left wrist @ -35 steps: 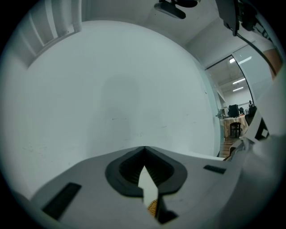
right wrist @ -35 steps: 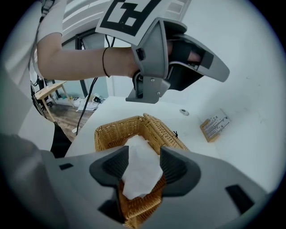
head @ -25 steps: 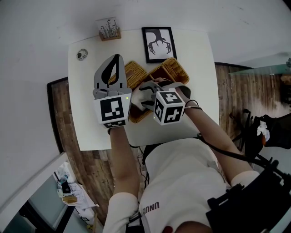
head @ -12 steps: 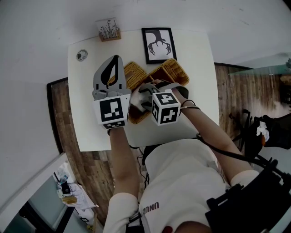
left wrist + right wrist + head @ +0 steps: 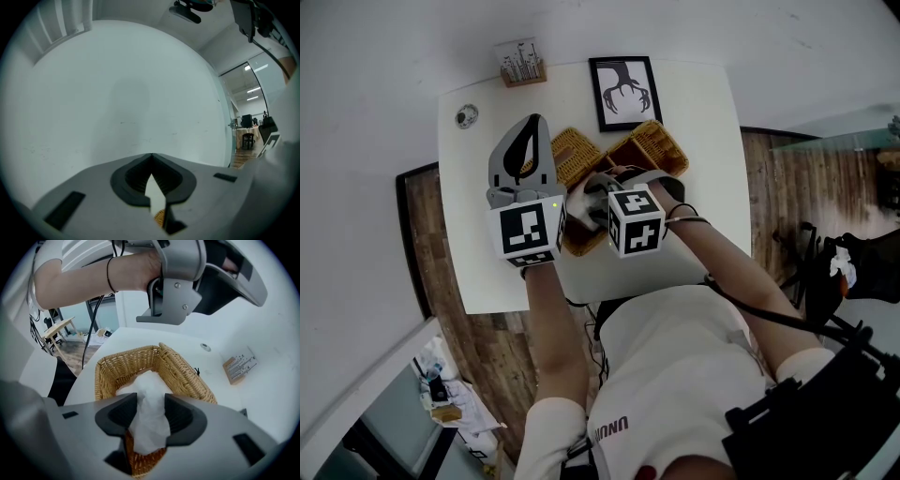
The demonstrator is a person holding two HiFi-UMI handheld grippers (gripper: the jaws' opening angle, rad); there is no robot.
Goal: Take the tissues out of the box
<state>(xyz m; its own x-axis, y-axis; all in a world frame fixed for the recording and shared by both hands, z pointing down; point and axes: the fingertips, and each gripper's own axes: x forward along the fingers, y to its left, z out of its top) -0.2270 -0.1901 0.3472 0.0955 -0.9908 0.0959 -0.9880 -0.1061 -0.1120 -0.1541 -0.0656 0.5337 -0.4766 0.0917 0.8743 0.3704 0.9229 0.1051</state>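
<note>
A white tissue [image 5: 149, 399] stands up out of a wicker basket [image 5: 180, 369] on the white table [image 5: 703, 122]. My right gripper [image 5: 150, 404] is over that basket with the tissue between its two pads; its jaws are closing and the tissue looks uncrushed. In the head view the right gripper [image 5: 589, 194] points left over the wicker baskets [image 5: 652, 145]. My left gripper [image 5: 530, 124] hovers beside it with its tips together and nothing held. The left gripper [image 5: 151, 157] view faces a bare wall.
A framed black-and-white picture [image 5: 625, 89] lies at the table's far edge. A small wooden holder [image 5: 523, 61] and a small round object [image 5: 466, 116] sit at the far left corner. Wooden floor surrounds the table, and the person stands at its near edge.
Both grippers have drifted slightly left. The right gripper has moved further over the basket toward the left one.
</note>
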